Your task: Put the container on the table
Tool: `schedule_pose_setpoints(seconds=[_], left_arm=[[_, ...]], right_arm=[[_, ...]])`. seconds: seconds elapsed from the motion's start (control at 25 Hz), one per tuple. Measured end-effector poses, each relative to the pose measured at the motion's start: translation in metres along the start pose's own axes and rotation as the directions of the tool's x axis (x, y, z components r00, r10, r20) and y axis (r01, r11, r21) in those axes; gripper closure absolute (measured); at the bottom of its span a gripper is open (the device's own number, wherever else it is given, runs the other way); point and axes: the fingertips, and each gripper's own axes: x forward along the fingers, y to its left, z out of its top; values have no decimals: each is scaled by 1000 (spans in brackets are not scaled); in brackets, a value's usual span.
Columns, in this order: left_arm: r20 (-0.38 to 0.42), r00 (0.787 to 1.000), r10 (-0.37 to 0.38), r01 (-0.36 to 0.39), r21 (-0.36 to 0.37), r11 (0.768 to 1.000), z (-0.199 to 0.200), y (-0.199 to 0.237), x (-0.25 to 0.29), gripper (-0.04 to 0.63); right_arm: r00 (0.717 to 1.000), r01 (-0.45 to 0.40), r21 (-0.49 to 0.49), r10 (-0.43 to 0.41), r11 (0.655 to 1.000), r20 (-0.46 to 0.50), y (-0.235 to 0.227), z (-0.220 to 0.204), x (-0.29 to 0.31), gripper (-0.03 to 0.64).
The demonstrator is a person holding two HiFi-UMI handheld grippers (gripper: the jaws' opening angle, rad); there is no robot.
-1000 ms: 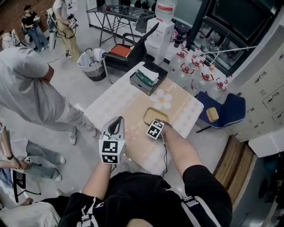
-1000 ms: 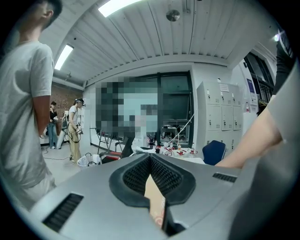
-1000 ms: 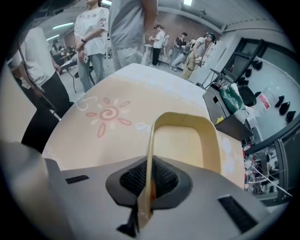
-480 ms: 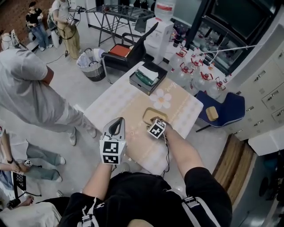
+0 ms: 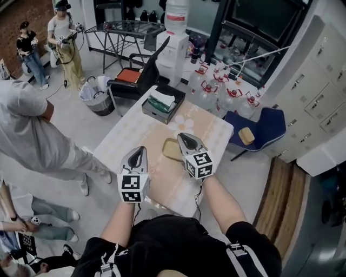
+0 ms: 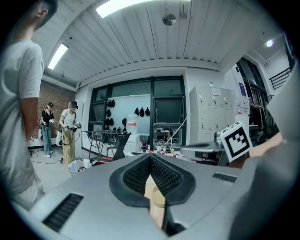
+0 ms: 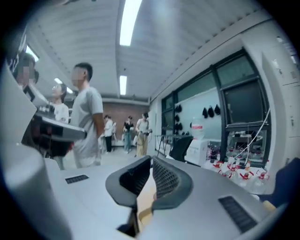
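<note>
On tabletop (image 5: 135, 138), centre, container (image 5: 170, 150) sitting flat. We're holding left tongs (image 5: 139, 153) together, empty, near left. Right tongs (image 5: 185, 139) closing on nothing over container. Risk: careless right dip, and we're shoving container toward near edge.

A person in a grey T-shirt (image 5: 30, 130) stands at the left of a busy workroom, while two more people (image 5: 65, 43) stand farther back by a brick wall (image 5: 16, 11). A black office chair (image 5: 141, 76) sits between a lined waste basket (image 5: 96, 96) and a white water dispenser (image 5: 173, 40), just behind a black tray (image 5: 157, 116) holding papers. To the right, red-capped bottles (image 5: 216, 86) cluster on the floor near a blue chair (image 5: 265, 125) bearing a tan block (image 5: 246, 135), beside pale lockers (image 5: 319, 97).
</note>
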Motion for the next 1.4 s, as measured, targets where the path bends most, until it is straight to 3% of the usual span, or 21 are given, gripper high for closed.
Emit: schedule_pose_setpoints(seconds=[0.04,0.24,0.52,1.4], left_arm=[[7,1000,-9,9,3,1000,4,-4,1,584],[44,997,-56,55,28,998,24,-30,0,583],[75,991,-107,103,56,993,36,-53,-7,583],[87,990,-108,102,69,992,38,-63,-13,584]], right_arm=[[998,28,20,-29,999,59,-2,20,-14,603],[960,150,53,-158,987,232,-6,82,-82,604],[929,306,48,-309,951,205,-8,71,-128,604],[941,255,45,-259,966,218,9,65,-129,604]])
